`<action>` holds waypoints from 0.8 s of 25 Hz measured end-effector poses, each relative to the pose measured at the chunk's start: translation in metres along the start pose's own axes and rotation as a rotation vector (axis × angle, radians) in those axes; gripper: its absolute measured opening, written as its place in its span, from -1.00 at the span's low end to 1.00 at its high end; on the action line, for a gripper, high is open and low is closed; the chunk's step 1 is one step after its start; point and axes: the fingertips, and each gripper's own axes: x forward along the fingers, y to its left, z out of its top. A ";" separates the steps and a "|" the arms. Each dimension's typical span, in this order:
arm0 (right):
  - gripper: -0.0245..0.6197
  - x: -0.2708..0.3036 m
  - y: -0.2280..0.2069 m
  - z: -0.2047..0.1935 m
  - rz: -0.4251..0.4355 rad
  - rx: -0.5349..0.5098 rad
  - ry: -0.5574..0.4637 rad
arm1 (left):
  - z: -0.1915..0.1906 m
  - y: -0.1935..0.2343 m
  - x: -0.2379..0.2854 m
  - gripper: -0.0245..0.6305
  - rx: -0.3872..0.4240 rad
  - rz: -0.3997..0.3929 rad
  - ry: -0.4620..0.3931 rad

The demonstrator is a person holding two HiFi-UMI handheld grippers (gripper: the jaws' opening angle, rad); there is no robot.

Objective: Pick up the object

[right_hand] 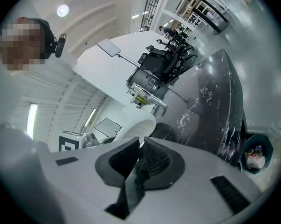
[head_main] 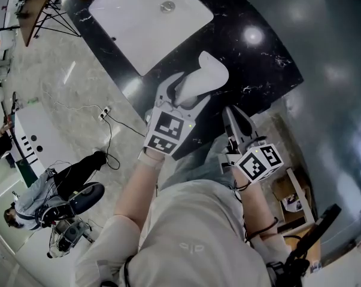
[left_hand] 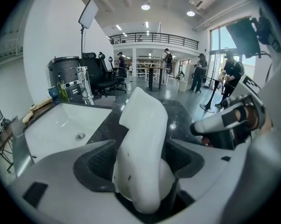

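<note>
Pickup looks basically done: L gripper point(head_main: 189, 95) fingers clamped on white curved object point(left_hand: 142, 153), apparently clear of black counter point(head_main: 261, 55); R gripper point(right_hand: 140, 149) fingers closed together, empty.

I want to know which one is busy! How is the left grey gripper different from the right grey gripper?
The left gripper is shut on a white curved plastic piece; the right gripper has its jaws together with nothing between them. The left gripper reaches out over the black marble counter; the right gripper sits nearer the person. Both are pale grey with dark ribbed jaw pads.
</note>
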 end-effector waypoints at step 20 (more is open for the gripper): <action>-0.79 0.006 -0.004 -0.006 -0.009 0.025 0.069 | 0.003 0.013 0.015 0.05 -0.071 0.062 -0.063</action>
